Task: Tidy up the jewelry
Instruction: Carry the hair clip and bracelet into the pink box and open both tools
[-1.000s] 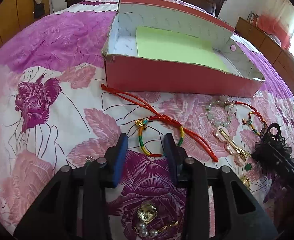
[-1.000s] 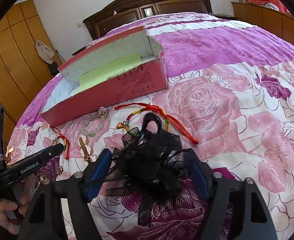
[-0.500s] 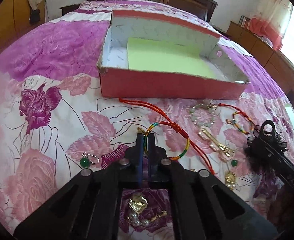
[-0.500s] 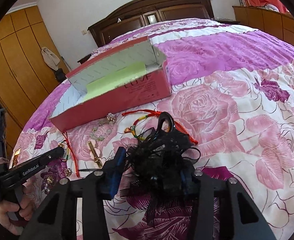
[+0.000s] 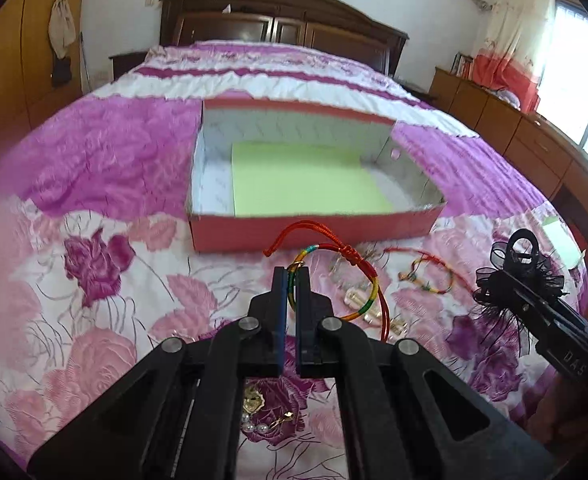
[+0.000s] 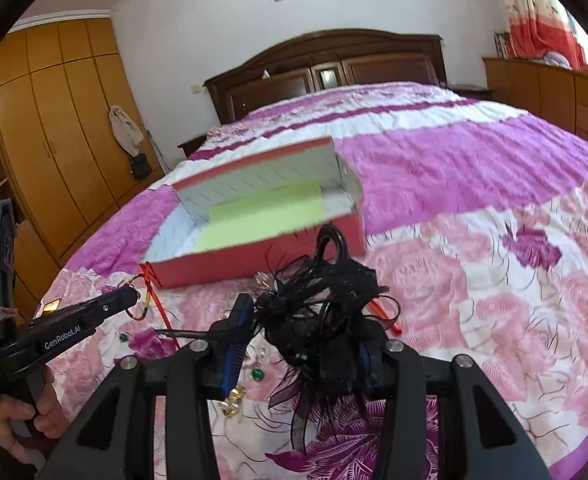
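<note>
Left gripper [image 5: 292, 276] clamped on the rainbow cord bracelet [image 5: 358, 280], lifted above the floral bedspread [image 5: 106, 320], just near of the red box [image 5: 314, 236] (green sheet inside). Right gripper [image 6: 298, 344] closed on the black lace hair clip [image 6: 318, 304], raised to the right. Second bracelet [image 5: 430, 278] lying between, near the box.

Left gripper [image 5: 292, 276]: jaws pinched nearly together on the rainbow cord bracelet [image 5: 364, 300], raised above bedspread level. Right gripper [image 6: 300, 336]: jaws clamped on the black lace hair clip [image 6: 318, 304], likewise raised. Left handle is gripped by a bare hand [image 6: 18, 420].
</note>
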The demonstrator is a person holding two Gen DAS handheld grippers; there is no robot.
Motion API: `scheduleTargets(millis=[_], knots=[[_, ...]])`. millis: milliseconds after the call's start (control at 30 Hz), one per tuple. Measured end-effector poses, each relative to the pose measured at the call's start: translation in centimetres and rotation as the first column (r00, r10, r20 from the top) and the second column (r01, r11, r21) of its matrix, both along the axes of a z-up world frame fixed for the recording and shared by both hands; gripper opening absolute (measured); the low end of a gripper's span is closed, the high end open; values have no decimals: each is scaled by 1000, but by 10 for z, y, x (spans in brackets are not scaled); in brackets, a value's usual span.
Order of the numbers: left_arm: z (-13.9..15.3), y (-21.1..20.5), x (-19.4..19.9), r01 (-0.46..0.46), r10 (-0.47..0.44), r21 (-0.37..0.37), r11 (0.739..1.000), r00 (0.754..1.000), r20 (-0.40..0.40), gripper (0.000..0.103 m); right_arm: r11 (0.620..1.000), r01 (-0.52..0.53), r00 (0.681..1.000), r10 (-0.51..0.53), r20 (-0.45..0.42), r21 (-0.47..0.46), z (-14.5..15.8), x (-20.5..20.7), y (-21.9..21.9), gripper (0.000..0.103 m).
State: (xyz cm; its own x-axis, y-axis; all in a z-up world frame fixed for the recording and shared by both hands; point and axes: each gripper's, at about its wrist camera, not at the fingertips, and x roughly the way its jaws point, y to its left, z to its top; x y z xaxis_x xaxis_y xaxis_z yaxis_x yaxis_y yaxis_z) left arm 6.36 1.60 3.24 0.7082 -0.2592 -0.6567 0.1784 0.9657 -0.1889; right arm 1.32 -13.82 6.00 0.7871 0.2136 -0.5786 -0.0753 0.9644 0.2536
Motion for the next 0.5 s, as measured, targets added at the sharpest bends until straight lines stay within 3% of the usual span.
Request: scheduleTargets(millis=[500], knots=[[48, 6, 30, -29, 21, 48, 998, 988, 156, 0, 997, -56, 989, 62, 136, -46, 59, 32, 16, 47]])
